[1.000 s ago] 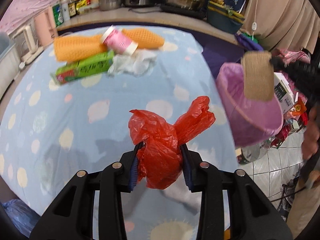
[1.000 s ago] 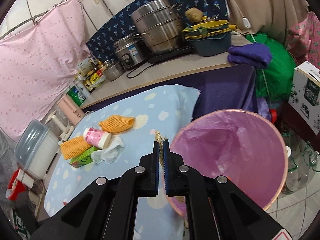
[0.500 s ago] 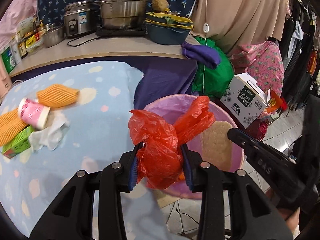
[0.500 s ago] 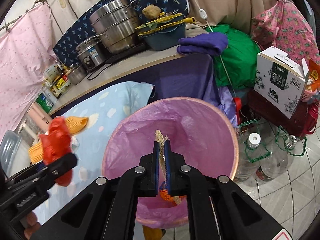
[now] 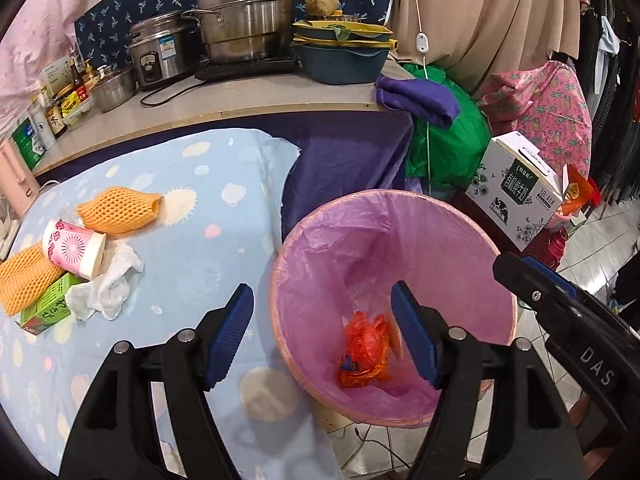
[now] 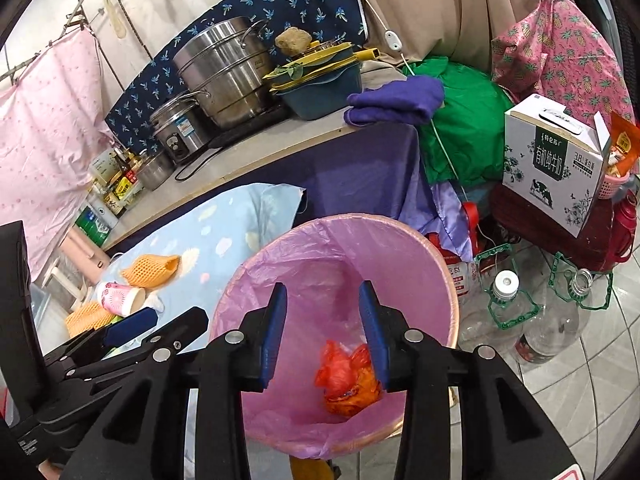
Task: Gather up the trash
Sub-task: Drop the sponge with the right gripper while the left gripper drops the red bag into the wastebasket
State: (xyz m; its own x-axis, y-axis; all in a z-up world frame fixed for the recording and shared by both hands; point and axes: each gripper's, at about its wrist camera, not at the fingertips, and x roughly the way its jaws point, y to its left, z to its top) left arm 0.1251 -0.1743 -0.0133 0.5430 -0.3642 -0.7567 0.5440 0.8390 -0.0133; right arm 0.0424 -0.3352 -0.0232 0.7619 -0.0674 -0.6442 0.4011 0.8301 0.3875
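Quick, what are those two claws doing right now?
Left gripper: just opened, empty; red bag lies in the bin.
Right gripper: just opened, empty.

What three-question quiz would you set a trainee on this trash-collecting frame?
1. True or false: the red plastic bag is clamped in the left gripper.
2. Which item lies on the blue tablecloth? A) pink paper cup B) glass jar C) banana peel
3. Fill in: the trash bin is lined with a ____ bag.

Key
1. False. The bag lies at the bottom of the bin; the left jaws have just been opening and have nothing between them. The right gripper is open and empty too.
2. A, the pink paper cup, beside the orange foam nets.
3. Pink.
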